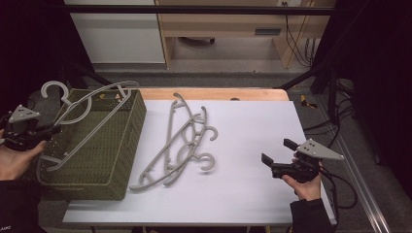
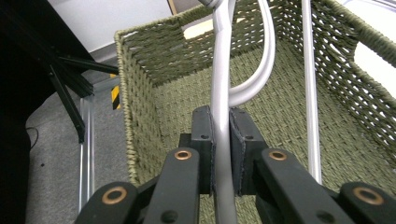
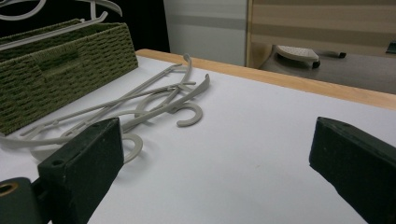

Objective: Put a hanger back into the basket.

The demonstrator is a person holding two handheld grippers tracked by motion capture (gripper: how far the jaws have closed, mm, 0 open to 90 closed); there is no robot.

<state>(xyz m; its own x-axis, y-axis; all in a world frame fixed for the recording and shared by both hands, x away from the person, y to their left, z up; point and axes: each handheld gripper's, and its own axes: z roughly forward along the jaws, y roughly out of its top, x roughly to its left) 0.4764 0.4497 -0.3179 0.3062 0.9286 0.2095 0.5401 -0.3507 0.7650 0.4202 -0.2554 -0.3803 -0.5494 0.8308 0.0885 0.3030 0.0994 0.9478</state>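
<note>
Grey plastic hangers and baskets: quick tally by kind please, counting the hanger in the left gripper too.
Grey plastic hangers lying on the white table: 2, overlapping
Grey plastic hanger held by the left gripper over the basket: 1
Green woven basket: 1
Total: 4 things (3 hangers, 1 basket)

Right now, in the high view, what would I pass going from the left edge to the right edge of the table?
Left gripper shut on a grey hanger → green woven basket → loose hangers lying on the white table → right gripper, jaws apart, over the table.
</note>
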